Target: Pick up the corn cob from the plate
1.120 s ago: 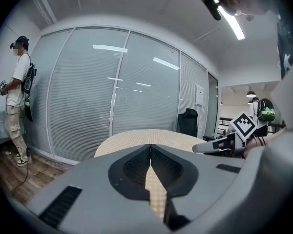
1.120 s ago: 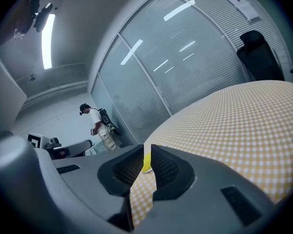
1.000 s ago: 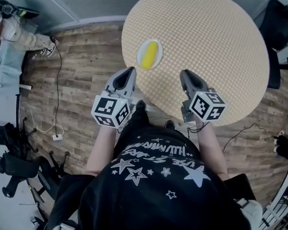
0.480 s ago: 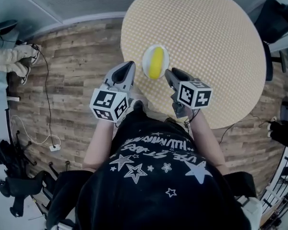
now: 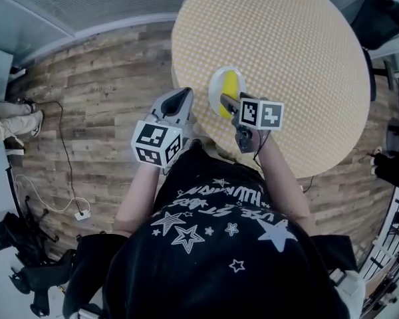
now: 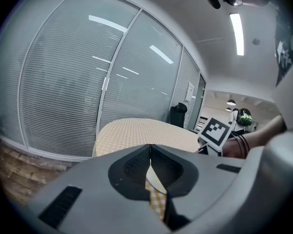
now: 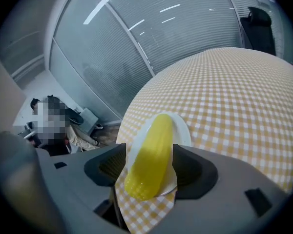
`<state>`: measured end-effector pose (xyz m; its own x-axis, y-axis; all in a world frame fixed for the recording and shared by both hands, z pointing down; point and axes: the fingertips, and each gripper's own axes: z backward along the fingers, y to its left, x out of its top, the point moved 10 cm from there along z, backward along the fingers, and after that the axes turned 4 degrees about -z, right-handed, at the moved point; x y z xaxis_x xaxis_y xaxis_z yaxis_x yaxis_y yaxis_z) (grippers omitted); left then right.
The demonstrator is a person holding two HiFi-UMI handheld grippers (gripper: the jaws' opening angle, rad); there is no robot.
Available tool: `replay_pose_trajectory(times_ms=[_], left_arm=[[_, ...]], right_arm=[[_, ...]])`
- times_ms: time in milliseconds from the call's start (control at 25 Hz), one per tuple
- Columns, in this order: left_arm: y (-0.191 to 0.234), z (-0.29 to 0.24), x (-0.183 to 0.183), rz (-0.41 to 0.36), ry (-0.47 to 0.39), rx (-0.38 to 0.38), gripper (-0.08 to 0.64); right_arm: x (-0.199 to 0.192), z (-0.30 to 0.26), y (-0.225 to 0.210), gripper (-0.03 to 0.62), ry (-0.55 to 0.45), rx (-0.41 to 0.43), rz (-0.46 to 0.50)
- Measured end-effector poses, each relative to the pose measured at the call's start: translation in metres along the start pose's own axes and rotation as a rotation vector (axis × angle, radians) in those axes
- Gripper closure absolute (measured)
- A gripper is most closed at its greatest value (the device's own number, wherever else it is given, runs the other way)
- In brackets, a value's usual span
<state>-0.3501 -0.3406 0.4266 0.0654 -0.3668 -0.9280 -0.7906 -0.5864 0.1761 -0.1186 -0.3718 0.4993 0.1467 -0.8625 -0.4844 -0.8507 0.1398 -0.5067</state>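
A yellow corn cob lies on a small white plate near the front edge of a round table with a yellow checked cloth. My right gripper points down over the plate. In the right gripper view its jaws are opening and stand wide either side of the corn cob, which still rests on the plate; the pads do not press on it. My left gripper hangs at the table's left edge, shut and holding nothing, its jaws meeting at the tip.
A black chair stands behind the table at the right. On the wooden floor to the left lie cables, and a seated person's legs show there. A glass wall with blinds runs behind the table.
Both grippers have moved forward and down toward the plate. The right one went from shut beside the plate to jaws spread around the corn cob.
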Motion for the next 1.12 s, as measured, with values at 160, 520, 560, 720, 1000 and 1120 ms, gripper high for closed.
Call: replay_pose_trajectory(times_ms=[160, 520, 560, 720, 1000, 1120], left_arm=[[0.008, -0.005, -0.003, -0.007, 0.012, -0.039, 0.551], [0.017, -0.017, -0.005, -0.001, 0.055, -0.060, 0.551], [0.017, -0.017, -0.005, 0.004, 0.054, -0.062, 0.551], [0.023, -0.014, -0.008, 0.018, 0.052, -0.065, 0.551], [0.027, -0.010, -0.010, 0.036, 0.044, -0.067, 0.551], [0.023, -0.008, -0.009, 0.035, 0.043, -0.065, 0.551]], right_arm=[[0.006, -0.015, 0.004, 0.316, 0.030, -0.079, 0.042], [0.011, -0.040, 0.006, 0.318, 0.109, -0.207, 0.115], [0.011, -0.042, 0.006, 0.318, 0.121, -0.218, 0.118], [0.011, -0.049, 0.011, 0.318, 0.182, -0.272, 0.180], [0.010, -0.049, 0.015, 0.319, 0.241, -0.331, 0.288], [0.011, -0.050, 0.013, 0.321, 0.188, -0.271, 0.287]])
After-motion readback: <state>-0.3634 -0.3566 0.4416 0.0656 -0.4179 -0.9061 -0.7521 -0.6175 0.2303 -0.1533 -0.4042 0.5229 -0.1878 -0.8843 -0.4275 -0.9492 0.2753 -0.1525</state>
